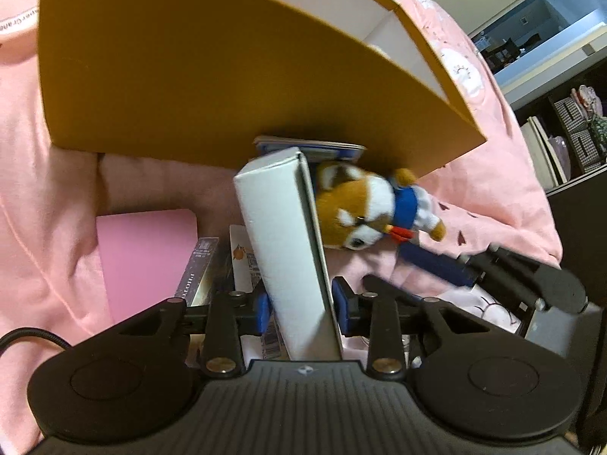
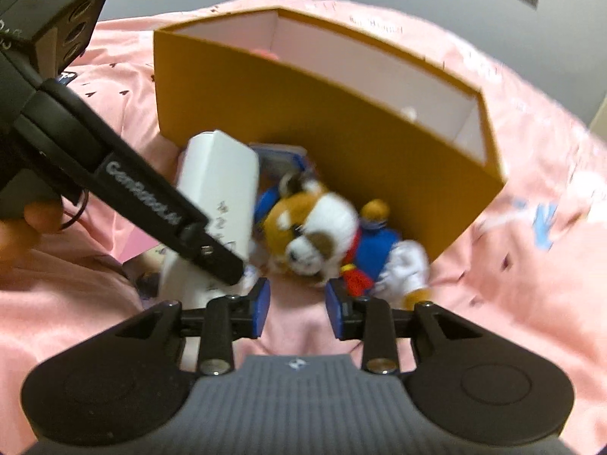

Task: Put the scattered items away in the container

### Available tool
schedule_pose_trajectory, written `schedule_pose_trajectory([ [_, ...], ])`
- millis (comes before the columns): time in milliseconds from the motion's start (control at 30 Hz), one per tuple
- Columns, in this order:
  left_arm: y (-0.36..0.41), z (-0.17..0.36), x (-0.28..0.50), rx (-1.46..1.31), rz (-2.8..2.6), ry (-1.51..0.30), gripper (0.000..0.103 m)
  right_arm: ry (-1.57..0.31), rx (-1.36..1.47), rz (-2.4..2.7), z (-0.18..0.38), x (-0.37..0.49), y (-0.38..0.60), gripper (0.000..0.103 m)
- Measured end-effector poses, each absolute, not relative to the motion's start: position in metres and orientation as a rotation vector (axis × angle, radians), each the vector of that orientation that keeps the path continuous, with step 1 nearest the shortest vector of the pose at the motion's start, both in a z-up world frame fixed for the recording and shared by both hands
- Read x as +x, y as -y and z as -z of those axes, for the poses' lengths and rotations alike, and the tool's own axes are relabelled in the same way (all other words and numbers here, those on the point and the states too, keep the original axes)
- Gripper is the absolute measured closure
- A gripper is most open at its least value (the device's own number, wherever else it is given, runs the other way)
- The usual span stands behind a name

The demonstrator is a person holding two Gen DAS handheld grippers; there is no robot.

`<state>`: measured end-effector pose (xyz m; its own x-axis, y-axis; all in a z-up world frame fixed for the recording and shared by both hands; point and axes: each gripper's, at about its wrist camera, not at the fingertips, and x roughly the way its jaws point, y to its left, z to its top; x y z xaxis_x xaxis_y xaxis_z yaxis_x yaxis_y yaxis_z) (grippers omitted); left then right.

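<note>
1. Left gripper first: its jaws pinch the white carton, blue pads flat against both sides, the carton raised above the pink bedspread.
2. Right gripper hovers with jaws spread and nothing between them, just short of the plush toy.
3. Under and beside the carton lie a pink card, a dark slim box and a small packet.
4. The plush, in blue with a red scarf, lies on its side touching the container's near wall.
5. Beyond stands the mustard-yellow open box, white inside; what it holds is too blurred to tell.
</note>
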<state>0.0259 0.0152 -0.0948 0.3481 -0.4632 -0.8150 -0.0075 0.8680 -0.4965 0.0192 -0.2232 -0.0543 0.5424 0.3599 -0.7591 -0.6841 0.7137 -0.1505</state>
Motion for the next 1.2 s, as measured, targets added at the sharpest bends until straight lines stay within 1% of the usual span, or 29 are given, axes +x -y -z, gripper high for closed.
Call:
schedule_pose_trajectory([
  [100,-0.018,0.089,0.021,-0.459,0.324,-1.18,0.068,-0.696,-0.575,-0.647,0.049,0.017,0.224,0.058],
  [167,-0.019,0.086,0.019,-0.463,0.331,-1.181,0.069,-0.648,-0.663,-0.643,0.05,0.017,0.224,0.057],
  [233,-0.019,0.084,0.018,-0.462,0.339,-1.179,0.069,-0.621,-0.729,-0.653,0.05,0.031,0.228,0.051],
  [367,-0.018,0.081,0.015,-0.46,0.342,-1.183,0.07,-0.611,-0.798,-0.708,0.057,0.04,0.226,0.047],
  [433,-0.017,0.08,0.015,-0.457,0.345,-1.178,0.07,-0.6,-0.859,-0.728,0.064,0.044,0.223,0.044],
  [500,-0.015,0.078,0.015,-0.451,0.35,-1.168,0.07,-0.585,-0.929,-0.726,0.073,0.048,0.22,0.044],
  [533,-0.014,0.078,0.015,-0.447,0.351,-1.162,0.07,-0.578,-0.959,-0.729,0.077,0.05,0.219,0.04],
  [600,-0.013,0.077,0.015,-0.44,0.352,-1.152,0.07,-0.573,-0.995,-0.74,0.084,0.053,0.218,0.038],
  [700,-0.012,0.074,0.015,-0.429,0.353,-1.142,0.07,-0.563,-1.029,-0.743,0.092,0.058,0.218,0.032],
  [800,-0.011,0.074,0.016,-0.421,0.353,-1.138,0.07,-0.549,-1.075,-0.728,0.105,0.061,0.216,0.032],
  [867,-0.01,0.074,0.017,-0.424,0.353,-1.14,0.07,-0.534,-1.113,-0.718,0.112,0.061,0.215,0.034],
  [967,-0.008,0.073,0.018,-0.42,0.355,-1.136,0.07,-0.508,-1.15,-0.699,0.117,0.061,0.217,0.039],
  [1033,-0.009,0.072,0.018,-0.42,0.361,-1.125,0.07,-0.496,-1.149,-0.692,0.115,0.061,0.22,0.045],
  [1133,-0.012,0.068,0.017,-0.424,0.368,-1.102,0.07,-0.477,-1.139,-0.684,0.109,0.059,0.227,0.05],
  [1200,-0.014,0.065,0.015,-0.421,0.373,-1.086,0.07,-0.47,-1.115,-0.677,0.102,0.058,0.234,0.051],
])
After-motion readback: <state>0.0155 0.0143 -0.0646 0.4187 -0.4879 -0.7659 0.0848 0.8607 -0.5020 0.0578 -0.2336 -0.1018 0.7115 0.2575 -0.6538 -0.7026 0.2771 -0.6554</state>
